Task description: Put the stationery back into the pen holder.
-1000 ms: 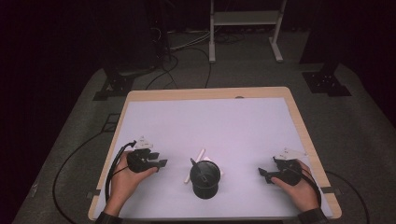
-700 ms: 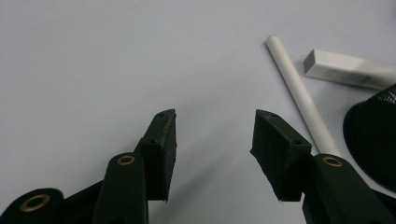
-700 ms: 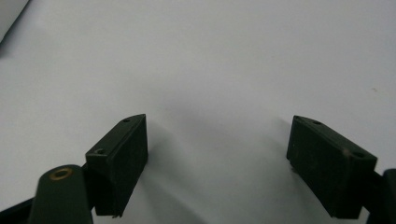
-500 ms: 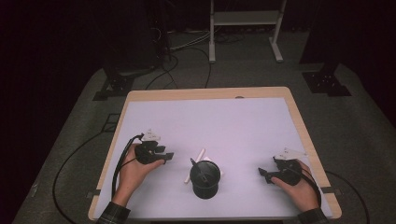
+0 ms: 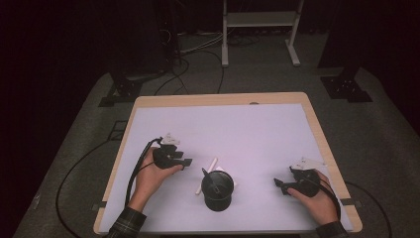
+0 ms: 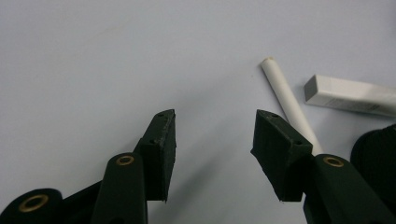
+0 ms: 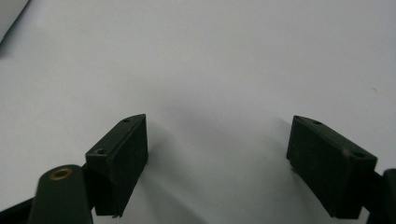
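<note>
Left tool [image 5: 187, 162] has moved toward the white stick [image 5: 208, 174]; right tool [image 5: 278, 184] unmoved.

Lab or recording studio: dark room, grey carpet floor [image 5: 381, 134], loose cables [image 5: 198, 47], black stand bases [image 5: 346, 88], white metal frame [image 5: 260, 22], lone wood-edged desk [image 5: 218, 99].

In the left gripper view the right tong hid the lower end of the white stick [image 6: 289, 100], the picture's right edge cut off the white block [image 6: 350, 94] and the black round holder [image 6: 376, 151], and the block's print was too small to read.
</note>
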A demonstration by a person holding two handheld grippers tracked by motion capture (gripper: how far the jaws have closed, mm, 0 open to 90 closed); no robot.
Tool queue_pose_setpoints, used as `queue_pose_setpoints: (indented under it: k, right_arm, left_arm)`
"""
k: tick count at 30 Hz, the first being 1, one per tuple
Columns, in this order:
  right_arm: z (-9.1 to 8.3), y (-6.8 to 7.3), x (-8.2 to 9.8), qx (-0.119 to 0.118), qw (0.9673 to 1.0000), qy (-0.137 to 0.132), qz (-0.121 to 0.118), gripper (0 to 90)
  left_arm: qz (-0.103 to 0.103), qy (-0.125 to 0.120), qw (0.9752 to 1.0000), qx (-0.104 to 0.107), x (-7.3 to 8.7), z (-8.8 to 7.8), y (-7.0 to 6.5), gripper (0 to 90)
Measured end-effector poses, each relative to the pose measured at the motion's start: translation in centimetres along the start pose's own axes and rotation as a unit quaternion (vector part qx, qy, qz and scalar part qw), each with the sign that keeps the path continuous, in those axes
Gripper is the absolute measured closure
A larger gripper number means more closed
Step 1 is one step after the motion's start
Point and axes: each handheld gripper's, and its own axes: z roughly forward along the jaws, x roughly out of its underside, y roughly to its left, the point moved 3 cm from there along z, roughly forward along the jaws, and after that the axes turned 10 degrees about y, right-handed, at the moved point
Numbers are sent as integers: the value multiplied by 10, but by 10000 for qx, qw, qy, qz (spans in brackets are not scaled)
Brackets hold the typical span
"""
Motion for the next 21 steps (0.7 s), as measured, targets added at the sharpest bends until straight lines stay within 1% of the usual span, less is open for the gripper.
queue_pose_setpoints:
  k: [4,7,10,15,19,21]
  right_arm:
    - [0,0,0,1,10000,5,-7,194]
    - [0,0,0,1,10000,5,-7,194]
    - [0,0,0,2,10000,5,-8,194]
    - [0,0,0,3,10000,6,-6,194]
    - [0,0,0,3,10000,5,-4,194]
    - [0,0,0,4,10000,4,-8,194]
  left_arm:
    - [57,33,10000,-22,-6,5,0,492]
    - [80,43,10000,-6,-11,8,-2,493]
    - [112,-6,9999,28,-17,12,-4,494]
    - [219,30,9997,51,-27,19,-8,497]
    - [275,40,9996,99,-33,26,-13,500]
    - [293,39,9994,161,-36,30,-16,500]
